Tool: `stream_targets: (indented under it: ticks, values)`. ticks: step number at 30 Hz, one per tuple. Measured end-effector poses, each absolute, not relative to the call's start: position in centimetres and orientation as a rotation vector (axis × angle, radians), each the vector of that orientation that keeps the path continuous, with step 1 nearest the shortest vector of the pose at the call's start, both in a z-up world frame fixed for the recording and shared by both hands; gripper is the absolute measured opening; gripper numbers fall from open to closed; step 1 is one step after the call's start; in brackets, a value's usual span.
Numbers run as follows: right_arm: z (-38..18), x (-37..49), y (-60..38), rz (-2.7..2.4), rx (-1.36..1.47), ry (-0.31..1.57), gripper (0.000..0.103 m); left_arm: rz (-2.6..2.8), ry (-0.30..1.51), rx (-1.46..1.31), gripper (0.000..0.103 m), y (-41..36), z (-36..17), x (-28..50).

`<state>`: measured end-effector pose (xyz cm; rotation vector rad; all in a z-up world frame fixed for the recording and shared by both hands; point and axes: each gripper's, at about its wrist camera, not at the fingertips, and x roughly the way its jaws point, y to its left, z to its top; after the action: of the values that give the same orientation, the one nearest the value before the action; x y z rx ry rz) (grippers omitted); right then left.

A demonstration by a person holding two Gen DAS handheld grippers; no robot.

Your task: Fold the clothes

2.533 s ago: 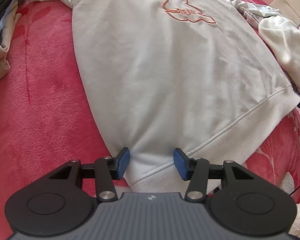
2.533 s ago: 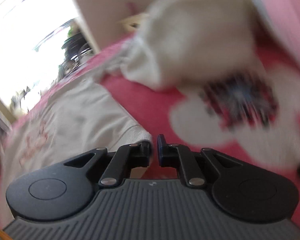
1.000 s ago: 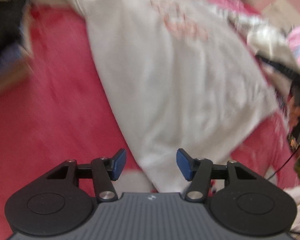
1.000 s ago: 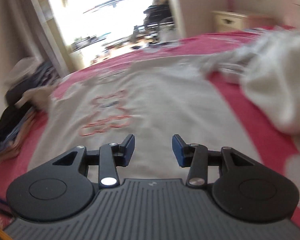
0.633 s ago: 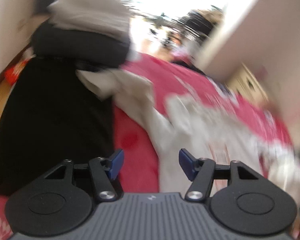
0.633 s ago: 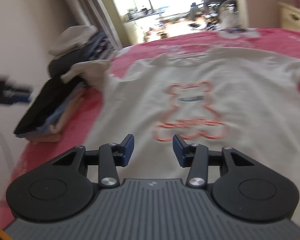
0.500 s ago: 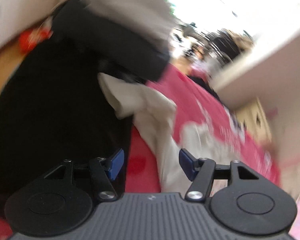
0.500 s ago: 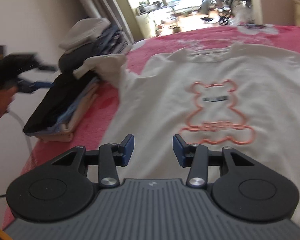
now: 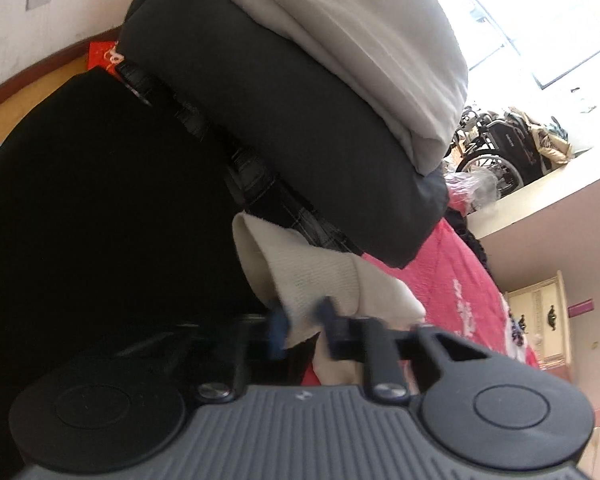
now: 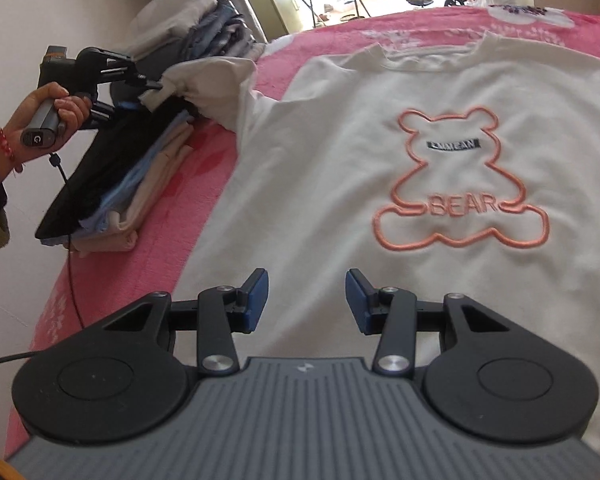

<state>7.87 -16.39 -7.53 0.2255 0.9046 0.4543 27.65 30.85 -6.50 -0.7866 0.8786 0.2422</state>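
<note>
pink bed (image 10: 172, 216), white bear sweatshirt (image 10: 340, 184) spread flat, folded clothes stack (image 10: 140, 184) beside it

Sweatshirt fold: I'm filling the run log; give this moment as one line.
left tool: shut on sleeve cuff | right tool: open above sweatshirt | fold: not begun

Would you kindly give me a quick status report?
Left gripper shut on sleeve cuff. Right gripper open over sweatshirt. Folded pile crowds the sleeve.

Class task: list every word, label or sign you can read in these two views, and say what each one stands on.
"BEAR": orange stitching inside the bear outline on the white sweatshirt.
Small black label above it: too blurred to read.
"G": end of the left gripper handle.
Red item on the floor, left wrist view: marking unreadable.
</note>
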Motion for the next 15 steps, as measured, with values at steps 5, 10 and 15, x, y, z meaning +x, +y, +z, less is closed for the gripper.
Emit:
stream_targets:
  ticks: [5,10,15]
  values:
    - [-9.0,8.2,-17.5,0.420,0.250,0.913,0.042,0.217,0.799,-0.605,0.004,29.7,-2.2,26.2]
    - [-10.2,8.2,-18.4,0.404,0.260,0.919,0.042,0.145,0.696,-0.477,0.004,30.3,5.1,22.1]
    - [-10.8,8.1,-18.7,0.411,0.249,0.913,0.042,0.139,0.595,-0.382,0.004,31.9,10.9,18.7]
